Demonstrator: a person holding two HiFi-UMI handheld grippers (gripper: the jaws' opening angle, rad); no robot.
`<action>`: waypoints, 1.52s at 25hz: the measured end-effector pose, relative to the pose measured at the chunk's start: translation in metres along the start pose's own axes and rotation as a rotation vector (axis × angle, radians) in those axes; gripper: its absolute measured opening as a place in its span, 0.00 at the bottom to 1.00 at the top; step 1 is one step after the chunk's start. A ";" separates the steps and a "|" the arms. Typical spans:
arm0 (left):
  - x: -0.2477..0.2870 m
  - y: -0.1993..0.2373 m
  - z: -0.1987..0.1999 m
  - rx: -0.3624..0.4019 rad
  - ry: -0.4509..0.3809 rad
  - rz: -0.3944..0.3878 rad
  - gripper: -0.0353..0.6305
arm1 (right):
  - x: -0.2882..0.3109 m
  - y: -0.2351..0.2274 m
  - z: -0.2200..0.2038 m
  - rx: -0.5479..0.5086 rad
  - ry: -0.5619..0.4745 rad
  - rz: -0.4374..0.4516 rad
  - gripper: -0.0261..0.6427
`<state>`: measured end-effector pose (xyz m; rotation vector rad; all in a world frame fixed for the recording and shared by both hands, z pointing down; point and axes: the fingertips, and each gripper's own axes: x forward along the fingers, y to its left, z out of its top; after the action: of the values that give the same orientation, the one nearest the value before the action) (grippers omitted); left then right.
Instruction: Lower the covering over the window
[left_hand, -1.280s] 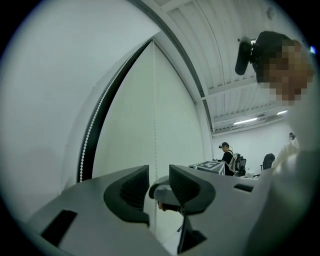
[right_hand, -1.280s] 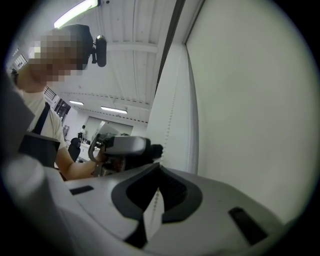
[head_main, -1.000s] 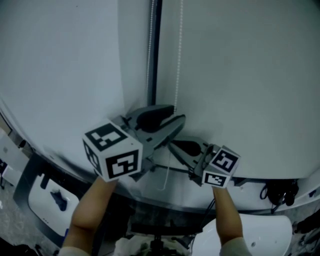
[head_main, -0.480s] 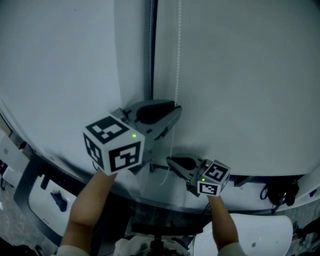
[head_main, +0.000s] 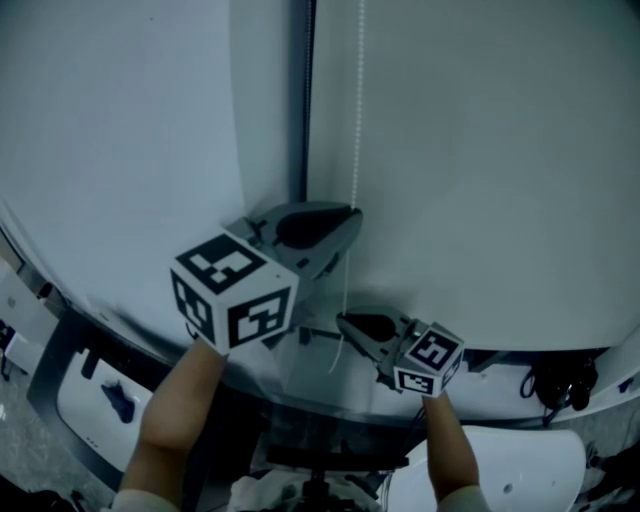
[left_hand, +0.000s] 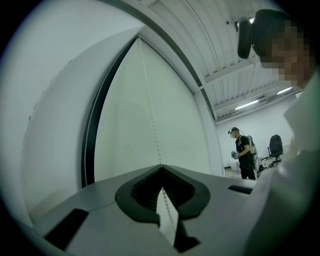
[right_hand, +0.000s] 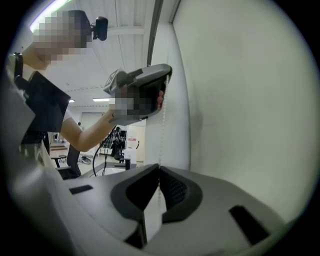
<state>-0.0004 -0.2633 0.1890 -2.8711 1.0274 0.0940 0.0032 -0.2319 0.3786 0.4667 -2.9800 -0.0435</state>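
A white roller blind covers the window, and its bead chain hangs down in front of it. My left gripper is the higher one. Its jaws have just been closing and now meet on the chain, at the tips. Below it, my right gripper is shut on the same chain, which passes between its tips. The right gripper view also shows the left gripper above on the chain.
A dark vertical frame bar runs beside the chain, with another chain strand along it. White furniture and cables sit below the sill. A person stands far off in the room.
The right gripper has slid down with the chain. The left gripper's jaws, spread apart a second ago, have come together on the chain at about the same height.
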 end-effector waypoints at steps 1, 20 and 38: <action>0.000 0.000 -0.001 0.000 0.007 0.000 0.09 | 0.000 0.001 0.000 -0.005 0.008 0.004 0.06; -0.011 0.002 -0.071 -0.080 0.120 -0.013 0.09 | -0.016 -0.015 0.183 -0.179 -0.134 -0.037 0.13; -0.020 -0.018 -0.109 -0.099 0.162 -0.037 0.09 | 0.012 -0.007 0.198 -0.168 -0.062 0.009 0.11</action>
<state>-0.0010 -0.2483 0.3007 -3.0277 1.0230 -0.0954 -0.0311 -0.2407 0.1834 0.4383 -3.0049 -0.3103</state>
